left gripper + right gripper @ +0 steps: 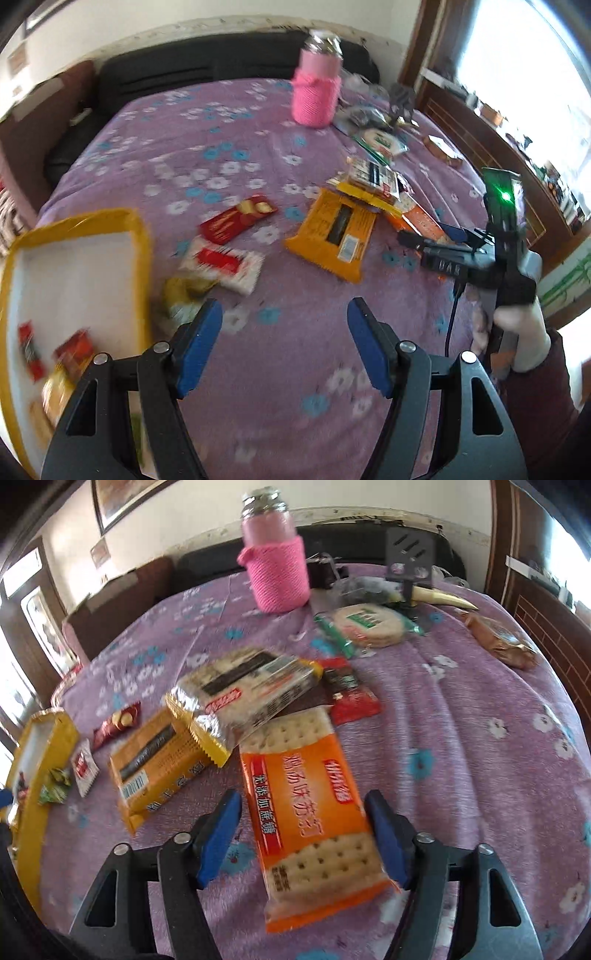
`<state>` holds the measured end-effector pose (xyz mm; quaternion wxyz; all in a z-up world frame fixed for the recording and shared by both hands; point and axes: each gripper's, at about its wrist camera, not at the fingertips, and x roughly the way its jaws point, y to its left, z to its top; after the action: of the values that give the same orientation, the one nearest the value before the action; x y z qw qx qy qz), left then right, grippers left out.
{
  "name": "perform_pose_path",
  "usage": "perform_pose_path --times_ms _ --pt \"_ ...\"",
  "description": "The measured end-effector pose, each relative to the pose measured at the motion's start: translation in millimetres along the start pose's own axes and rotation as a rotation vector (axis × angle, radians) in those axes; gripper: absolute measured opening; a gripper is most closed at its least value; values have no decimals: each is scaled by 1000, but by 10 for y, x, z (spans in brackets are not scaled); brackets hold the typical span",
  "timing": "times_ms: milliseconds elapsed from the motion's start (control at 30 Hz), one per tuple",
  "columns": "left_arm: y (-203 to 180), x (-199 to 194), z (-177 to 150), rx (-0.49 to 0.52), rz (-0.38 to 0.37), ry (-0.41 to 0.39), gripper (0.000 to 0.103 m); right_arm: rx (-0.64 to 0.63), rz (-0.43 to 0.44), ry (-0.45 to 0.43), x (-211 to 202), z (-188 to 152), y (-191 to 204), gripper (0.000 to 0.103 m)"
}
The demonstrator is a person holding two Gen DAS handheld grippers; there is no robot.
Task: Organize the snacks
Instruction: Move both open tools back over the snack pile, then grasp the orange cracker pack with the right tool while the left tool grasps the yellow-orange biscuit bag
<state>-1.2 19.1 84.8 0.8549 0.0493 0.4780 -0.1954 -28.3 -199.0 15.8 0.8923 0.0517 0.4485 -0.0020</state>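
Note:
Snack packets lie scattered on a purple flowered bedspread (207,155). My left gripper (284,310) hangs open over bare cloth, nothing between its blue pads. To its left stands a yellow box (142,258) with a white inside and several packets in it. Near it lie a red packet (236,219), a white-and-red packet (225,264) and a gold candy (184,295). My right gripper (302,799) is open astride an orange cracker pack (314,812) lying on the bed; the left pad stands clear of it. Yellow packs (155,771) lie to the left.
A bottle in a pink knitted sleeve (277,572) stands at the far side. Around it are a round cracker pack (365,626), a brown packet (498,642) and a black stand (408,561). A black headboard (192,70) closes the far edge. Wooden furniture (480,147) lines the right.

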Motion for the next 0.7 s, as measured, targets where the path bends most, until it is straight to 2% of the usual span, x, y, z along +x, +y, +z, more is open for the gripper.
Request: perform_pose_path --times_ms 167,200,233,300,400,433,700 --pt "-252 461 348 82 -26 37 70 -70 -71 4 70 10 136 77" --pt "-317 551 405 107 -25 40 70 -81 -86 5 70 5 151 73" --pt "-365 628 443 128 -14 41 70 -93 -89 5 59 5 163 63" --pt "-444 784 510 167 -12 47 70 -108 -83 15 37 7 183 58" --pt "-484 959 570 199 -17 63 70 -115 -79 21 5 -24 179 58" --pt "-490 1012 586 207 -20 67 73 -115 -76 22 1 -28 180 58" --pt "-470 1090 616 211 -56 40 79 -107 -54 19 -8 -39 162 58"
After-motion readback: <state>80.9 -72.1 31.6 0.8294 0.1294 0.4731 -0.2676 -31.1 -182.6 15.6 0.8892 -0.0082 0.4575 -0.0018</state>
